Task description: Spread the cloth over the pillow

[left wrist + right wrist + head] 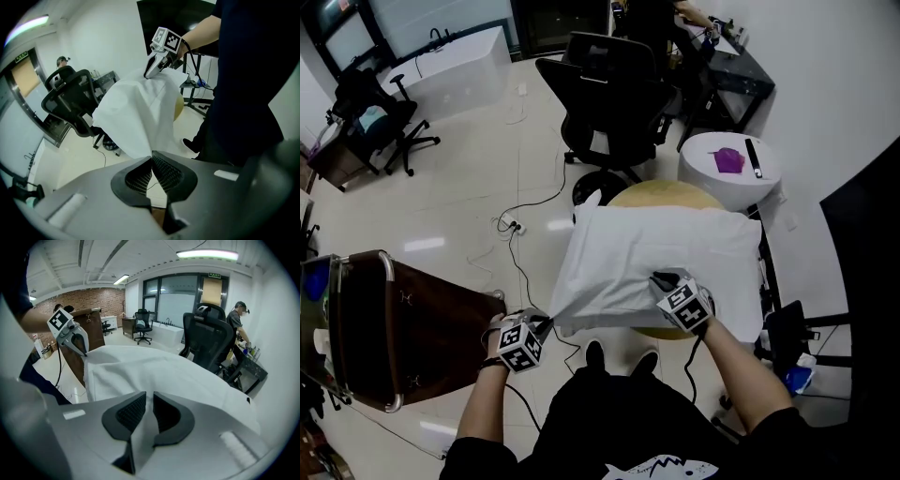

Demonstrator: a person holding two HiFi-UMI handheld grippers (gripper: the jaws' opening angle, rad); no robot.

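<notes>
White cloth (656,248) draped over pillow on round yellow stool (661,192), mid-frame, long axis left-right. Pillow itself can't be told apart. Lower-left corner clamped tight in left gripper (547,322), drawn toward lower left. Near edge pinched by right gripper (662,279) fingers (131,412). Next pull probably needed leftward along that axis, left gripper nearer the slack.

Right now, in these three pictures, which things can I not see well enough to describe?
- Pillow: in the head view the white cloth covers it; no edge of it shows.
- Round table: head view, only a yellowish rim shows behind the cloth.
- Purple thing on the white stand: head view, too small to name.
- Person at the back: head view, cut off by the top edge.
</notes>
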